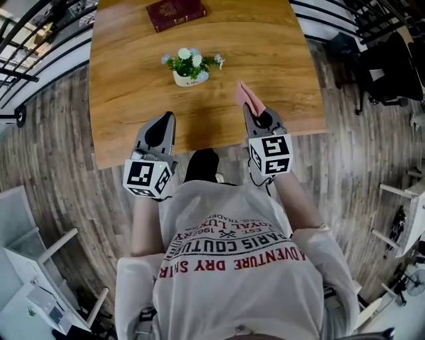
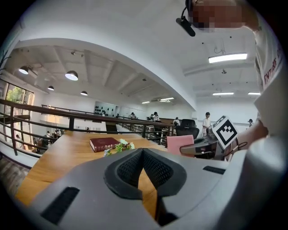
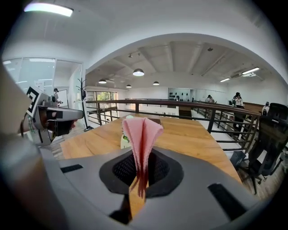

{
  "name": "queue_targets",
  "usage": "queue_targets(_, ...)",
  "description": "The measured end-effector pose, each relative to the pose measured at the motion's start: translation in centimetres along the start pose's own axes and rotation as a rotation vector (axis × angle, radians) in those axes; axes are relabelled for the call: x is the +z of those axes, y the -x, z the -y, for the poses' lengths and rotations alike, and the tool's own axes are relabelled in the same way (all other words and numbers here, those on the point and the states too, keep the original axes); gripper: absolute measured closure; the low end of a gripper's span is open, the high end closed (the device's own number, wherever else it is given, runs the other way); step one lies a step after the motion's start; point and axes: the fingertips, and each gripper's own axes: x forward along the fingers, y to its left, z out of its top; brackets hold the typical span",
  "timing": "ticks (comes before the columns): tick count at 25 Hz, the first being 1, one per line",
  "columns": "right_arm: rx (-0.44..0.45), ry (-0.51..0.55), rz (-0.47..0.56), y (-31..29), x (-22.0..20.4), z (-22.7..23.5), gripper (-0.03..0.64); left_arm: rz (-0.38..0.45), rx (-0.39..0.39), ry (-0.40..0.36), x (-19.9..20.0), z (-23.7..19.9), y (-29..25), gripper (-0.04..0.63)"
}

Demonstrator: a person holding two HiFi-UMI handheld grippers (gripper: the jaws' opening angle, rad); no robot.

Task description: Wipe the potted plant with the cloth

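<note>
A small potted plant (image 1: 191, 66) with white and blue flowers in a white pot stands mid-table on the wooden table (image 1: 133, 99). My right gripper (image 1: 251, 111) hovers over the table's near edge, shut on a pink cloth (image 1: 250, 97) that sticks up from its jaws toward the plant. In the right gripper view the cloth (image 3: 141, 134) fans upward and half hides the plant (image 3: 124, 141). My left gripper (image 1: 166, 119) is shut and empty at the near edge, left of the plant. Its own view shows the plant (image 2: 119, 147) ahead and the cloth (image 2: 180, 143) to the right.
A dark red book (image 1: 176, 12) lies at the table's far side behind the plant. A black railing (image 3: 180, 110) runs beyond the table. A black office chair (image 1: 388, 66) stands to the right, white furniture (image 1: 33, 265) at lower left on the plank floor.
</note>
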Motion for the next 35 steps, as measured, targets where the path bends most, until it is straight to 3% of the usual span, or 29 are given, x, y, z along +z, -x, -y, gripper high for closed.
queue_targets(6, -0.026, 0.001, -0.116, -6.4, -1.2, 2.9, 0.581, -0.078, -0.054, 0.044, -2.6, -3.5, -6.5, 0.581)
queue_targets(14, -0.052, 0.034, -0.260, -13.9, -3.8, 4.7, 0.581, -0.202, -0.079, 0.041, -6.5, -6.9, -11.8, 0.581)
queue_targets(20, 0.023, 0.035, -0.332, -17.7, -5.7, 2.8, 0.581, -0.277, -0.115, 0.012, -9.3, -7.4, -13.4, 0.581)
queue_targets(26, 0.108, 0.073, -0.325, -19.8, -5.8, 0.8, 0.581, -0.282, -0.094, 0.057, -9.7, -7.4, -13.6, 0.581)
queue_targets(35, 0.288, 0.245, -0.277, -20.6, -6.1, -2.1, 0.581, -0.297, -0.040, 0.107, -9.9, -7.5, -13.7, 0.581)
